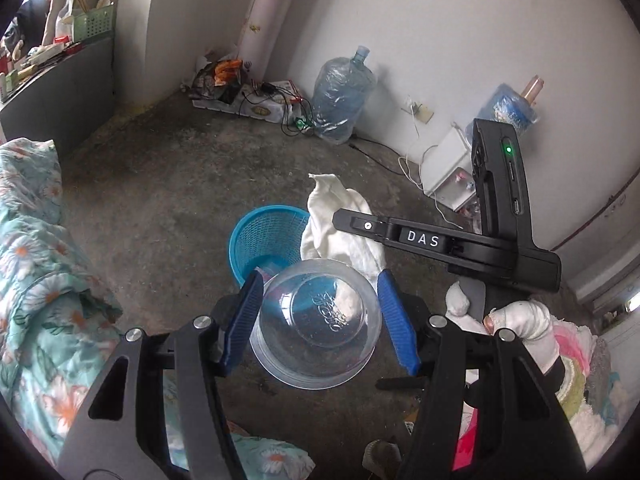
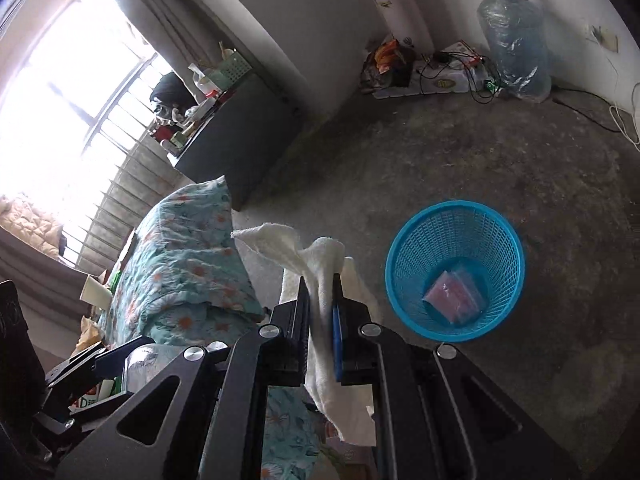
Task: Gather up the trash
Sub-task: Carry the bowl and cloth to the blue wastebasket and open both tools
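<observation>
A clear plastic container [image 1: 316, 324] is clamped between the blue jaws of the left gripper [image 1: 320, 322], above the concrete floor [image 1: 160, 184]. A white cloth [image 2: 320, 280] is pinched in the nearly closed jaws of the right gripper [image 2: 320, 312]. Just beyond, a blue mesh wastebasket [image 2: 456, 272] stands on the floor with a pink packet [image 2: 452, 296] inside. A floral quilt [image 2: 188, 252] lies beside it. Against the far wall, a water jug [image 1: 344, 96] is seen.

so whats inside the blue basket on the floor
In the blue basket, a pink and blue packet lies on the bottom. Nothing else shows from the right wrist; whatever is under the packet is hidden.
</observation>
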`<control>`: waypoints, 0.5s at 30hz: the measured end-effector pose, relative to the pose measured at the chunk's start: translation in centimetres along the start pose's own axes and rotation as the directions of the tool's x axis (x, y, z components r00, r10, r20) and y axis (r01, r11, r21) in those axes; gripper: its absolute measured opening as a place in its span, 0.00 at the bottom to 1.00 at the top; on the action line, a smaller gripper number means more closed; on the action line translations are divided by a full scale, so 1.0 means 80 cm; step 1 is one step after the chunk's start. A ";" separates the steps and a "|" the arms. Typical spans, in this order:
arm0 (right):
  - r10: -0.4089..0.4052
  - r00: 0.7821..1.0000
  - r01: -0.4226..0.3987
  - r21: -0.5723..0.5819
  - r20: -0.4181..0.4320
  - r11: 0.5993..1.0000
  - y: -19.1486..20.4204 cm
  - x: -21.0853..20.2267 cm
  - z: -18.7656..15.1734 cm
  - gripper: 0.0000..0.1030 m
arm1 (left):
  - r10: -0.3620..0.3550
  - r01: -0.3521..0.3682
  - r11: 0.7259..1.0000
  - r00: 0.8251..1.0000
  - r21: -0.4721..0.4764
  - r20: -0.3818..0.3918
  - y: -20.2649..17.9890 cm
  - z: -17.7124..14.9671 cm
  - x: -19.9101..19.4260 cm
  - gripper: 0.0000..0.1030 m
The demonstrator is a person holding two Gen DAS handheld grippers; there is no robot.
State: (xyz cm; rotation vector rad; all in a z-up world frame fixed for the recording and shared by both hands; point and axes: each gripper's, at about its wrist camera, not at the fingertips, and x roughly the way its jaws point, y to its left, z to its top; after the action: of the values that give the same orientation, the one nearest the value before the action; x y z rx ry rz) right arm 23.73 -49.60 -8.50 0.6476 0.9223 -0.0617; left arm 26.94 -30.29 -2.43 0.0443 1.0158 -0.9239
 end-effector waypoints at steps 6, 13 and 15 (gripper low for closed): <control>-0.081 0.997 0.080 0.084 0.004 0.993 -0.064 0.049 0.064 0.11 | -0.027 0.027 0.999 1.000 0.033 -0.007 -0.022 0.040 0.096 0.55; -0.237 0.971 0.229 0.181 0.024 0.956 -0.127 0.077 0.097 0.31 | 0.018 -0.017 0.996 1.000 -0.090 0.012 -0.002 0.071 0.174 0.66; -0.233 0.972 0.224 0.161 0.040 0.961 -0.131 0.072 0.089 0.34 | 0.005 -0.002 0.994 1.000 -0.106 0.031 0.001 0.070 0.165 0.67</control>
State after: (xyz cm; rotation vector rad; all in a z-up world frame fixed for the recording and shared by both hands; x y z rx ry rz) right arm 29.09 -60.68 -15.00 0.6772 0.9381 -0.3602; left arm 33.54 -41.11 -9.18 -0.0571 1.0339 -0.8636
